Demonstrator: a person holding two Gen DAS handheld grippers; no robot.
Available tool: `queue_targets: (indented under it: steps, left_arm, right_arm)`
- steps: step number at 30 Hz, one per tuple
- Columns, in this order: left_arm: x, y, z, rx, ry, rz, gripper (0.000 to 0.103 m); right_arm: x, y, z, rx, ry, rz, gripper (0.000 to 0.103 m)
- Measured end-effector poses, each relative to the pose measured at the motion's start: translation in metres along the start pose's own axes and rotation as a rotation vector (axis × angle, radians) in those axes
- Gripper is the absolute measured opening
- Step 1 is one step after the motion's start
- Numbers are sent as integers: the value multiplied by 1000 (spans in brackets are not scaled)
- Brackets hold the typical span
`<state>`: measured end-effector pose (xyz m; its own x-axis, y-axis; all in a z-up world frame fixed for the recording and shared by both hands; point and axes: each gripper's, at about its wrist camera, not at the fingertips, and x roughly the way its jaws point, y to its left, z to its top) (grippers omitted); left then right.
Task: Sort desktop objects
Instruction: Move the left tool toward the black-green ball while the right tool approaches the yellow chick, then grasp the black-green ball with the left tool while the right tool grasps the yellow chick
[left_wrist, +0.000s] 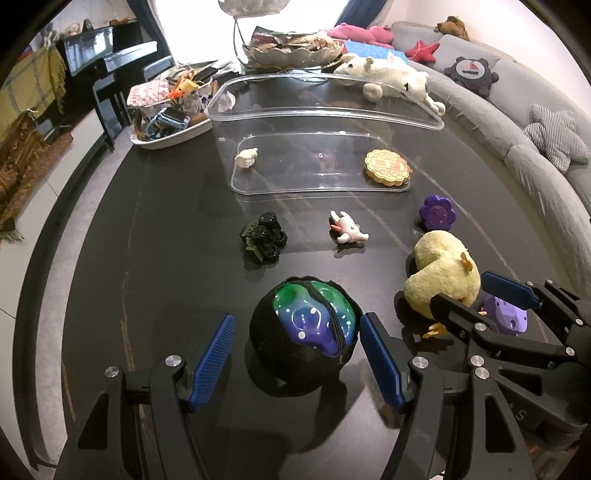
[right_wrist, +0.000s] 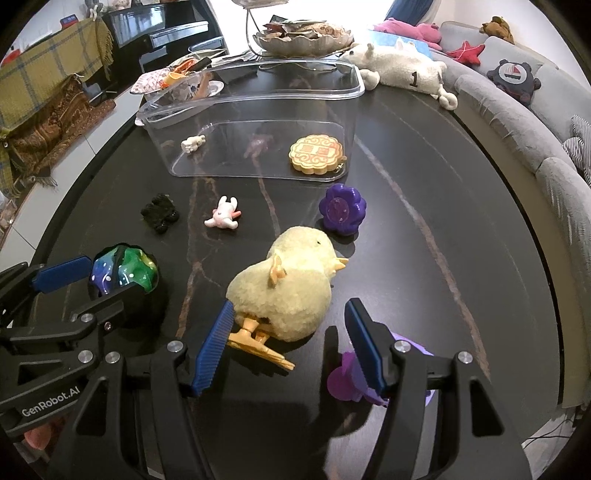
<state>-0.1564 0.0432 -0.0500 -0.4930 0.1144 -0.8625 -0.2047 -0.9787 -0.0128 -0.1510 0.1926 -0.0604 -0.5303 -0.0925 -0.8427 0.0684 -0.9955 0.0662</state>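
Left wrist view: clear bin (left_wrist: 325, 110) holding cookie (left_wrist: 388, 167) and figurine (left_wrist: 246, 157); five toys left on tabletop (left_wrist: 155, 229). Left gripper (left_wrist: 297, 360) open around ball (left_wrist: 303, 325); right gripper (right_wrist: 288, 345) open around chick (right_wrist: 291, 284).

We read "GenRobot.AI" in white on the black frame of the left gripper (right_wrist: 62, 277), low at the left of the right wrist view. A black "1" stands on the flank of the white plush animal (right_wrist: 402, 70) beyond the clear bin. The right gripper (left_wrist: 491, 299) shows faint letters ending "AS"; the rest is unreadable.
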Motion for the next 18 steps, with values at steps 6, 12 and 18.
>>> queue_targets:
  steps: [6, 12, 18]
  left_arm:
    - [5, 3, 3, -17, 3, -16, 67]
    - [10, 5, 4, -27, 9, -42, 67]
    - [15, 6, 8, -31, 18, -68, 67]
  right_arm:
    - [6, -3, 3, 17, 4, 23, 60]
    - [11, -5, 6, 27, 5, 38, 60]
    - [19, -10, 10, 56, 9, 61, 60]
